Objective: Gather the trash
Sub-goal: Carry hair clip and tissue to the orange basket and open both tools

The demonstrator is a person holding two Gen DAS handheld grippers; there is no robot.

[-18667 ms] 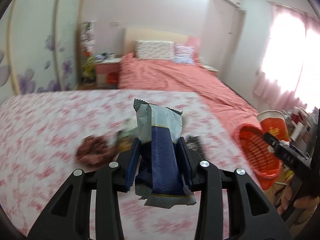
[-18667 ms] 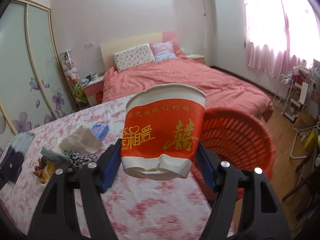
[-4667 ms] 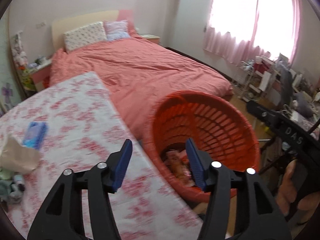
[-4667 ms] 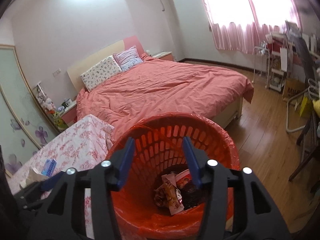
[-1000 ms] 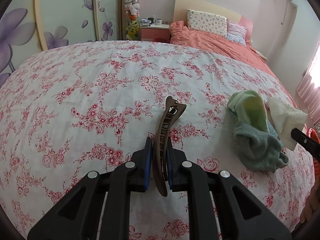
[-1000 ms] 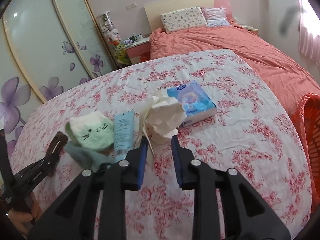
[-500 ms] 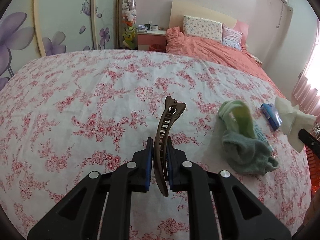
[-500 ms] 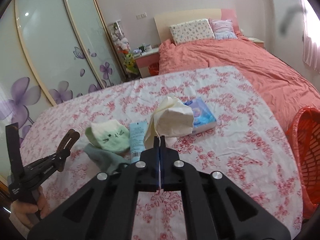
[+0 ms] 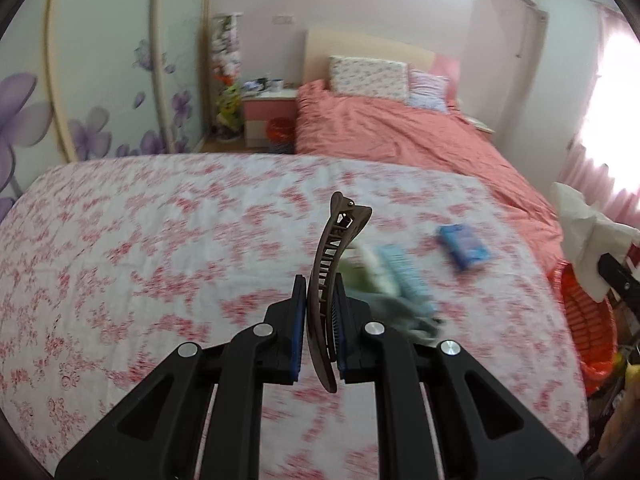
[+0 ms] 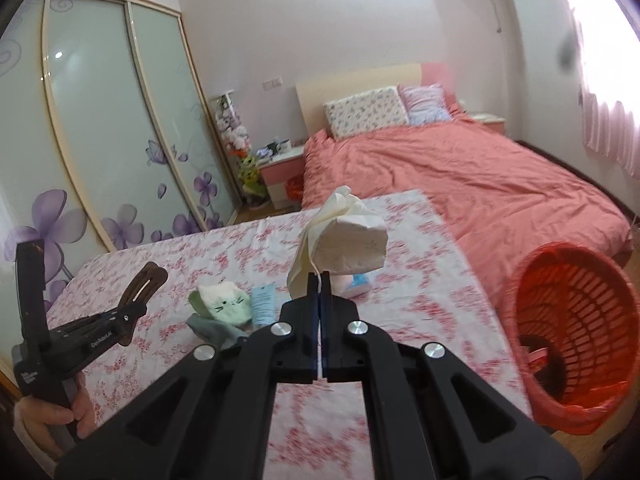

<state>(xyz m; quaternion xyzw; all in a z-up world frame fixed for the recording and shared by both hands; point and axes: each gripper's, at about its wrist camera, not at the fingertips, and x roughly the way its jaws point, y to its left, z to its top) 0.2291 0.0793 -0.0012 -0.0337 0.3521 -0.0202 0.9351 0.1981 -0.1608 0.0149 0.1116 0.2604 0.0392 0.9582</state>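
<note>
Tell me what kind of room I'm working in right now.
Most likely a home bedroom: a bed with a coral duvet and pillows, a sliding wardrobe with purple flower decals, and a bedside cabinet. The work surface is a floral-covered table or bed.

A floral pink-and-white cloth (image 10: 400, 308) covers the near surface, and on it lie a green cat-face sock (image 10: 222, 303), a blue tube (image 10: 262, 304) just right of the sock, and a blue packet (image 9: 463, 245) farther right. Beyond it stands a bed (image 10: 460, 168) with a salmon cover and two pillows (image 10: 366, 115) at a pale headboard. On the far left are sliding wardrobe doors (image 10: 100, 136) with purple flowers, and a pink nightstand (image 10: 280, 172) sits between them and the bed.
</note>
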